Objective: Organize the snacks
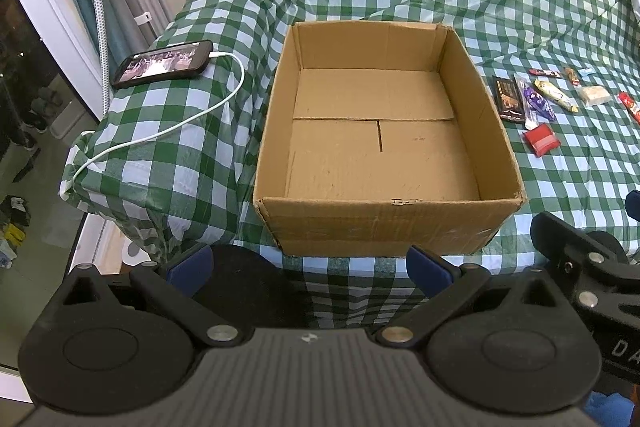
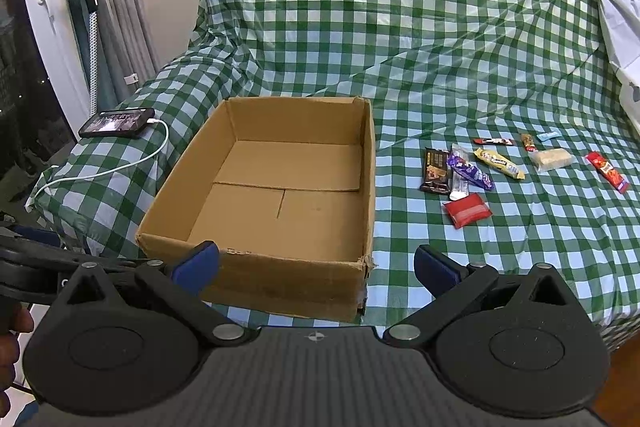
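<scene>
An open, empty cardboard box (image 1: 384, 219) (image 2: 256, 267) sits on the green-and-white checked cover. To its right lie several wrapped snacks: a dark chocolate bar (image 2: 436, 171) (image 1: 509, 99), a purple packet (image 2: 470, 171) (image 1: 538, 103), a yellow bar (image 2: 499, 163), a red square packet (image 2: 467, 209) (image 1: 541, 139), a pale block (image 2: 551, 159) and a long red bar (image 2: 607, 171). My left gripper (image 1: 310, 269) hovers open just before the box's near wall. My right gripper (image 2: 316, 267) is open too, in front of the box's near right corner, with nothing between the fingers.
A phone (image 1: 163, 63) (image 2: 117, 123) on a white charging cable (image 1: 168, 127) lies left of the box near the cover's edge. Curtains and a window frame stand at far left. A crumpled white sheet (image 2: 616, 19) lies at the far right.
</scene>
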A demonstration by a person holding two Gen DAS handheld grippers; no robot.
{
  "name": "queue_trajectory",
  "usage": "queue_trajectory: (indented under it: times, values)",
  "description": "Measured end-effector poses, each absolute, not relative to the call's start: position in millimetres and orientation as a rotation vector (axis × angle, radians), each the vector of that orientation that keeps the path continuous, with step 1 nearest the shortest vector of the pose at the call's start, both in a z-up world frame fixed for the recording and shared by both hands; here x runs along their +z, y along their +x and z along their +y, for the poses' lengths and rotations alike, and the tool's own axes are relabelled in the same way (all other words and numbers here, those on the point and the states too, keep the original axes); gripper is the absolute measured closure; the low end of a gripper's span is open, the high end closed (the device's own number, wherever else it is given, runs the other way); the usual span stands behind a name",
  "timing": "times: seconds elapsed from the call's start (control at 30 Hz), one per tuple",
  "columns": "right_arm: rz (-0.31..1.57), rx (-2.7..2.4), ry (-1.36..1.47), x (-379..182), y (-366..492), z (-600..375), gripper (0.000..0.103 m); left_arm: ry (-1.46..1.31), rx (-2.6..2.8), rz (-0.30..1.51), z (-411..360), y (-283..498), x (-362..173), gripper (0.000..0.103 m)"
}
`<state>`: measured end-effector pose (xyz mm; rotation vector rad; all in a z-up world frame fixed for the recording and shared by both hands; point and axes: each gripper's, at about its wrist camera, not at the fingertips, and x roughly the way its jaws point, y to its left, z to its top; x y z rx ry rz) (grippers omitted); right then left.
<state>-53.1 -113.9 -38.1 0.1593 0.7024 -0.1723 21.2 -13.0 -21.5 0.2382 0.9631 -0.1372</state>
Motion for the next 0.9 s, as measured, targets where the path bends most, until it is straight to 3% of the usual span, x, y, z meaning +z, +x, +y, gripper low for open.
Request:
queue_trajectory:
  times: [0.43, 0.9]
  values:
    - [0.702, -0.24, 0.294, -52.0, -54.9, -169.2, 0.0, 0.311, -0.163, 0.967, -53.9, 36.8, -23.7, 0.0]
    - [0.673, -0.546, 0.46, -91.8, -83.6, -304.2, 0.0, 0.423, -0.32, 0.969, -187.1, 75.4, -35.3, 0.0]
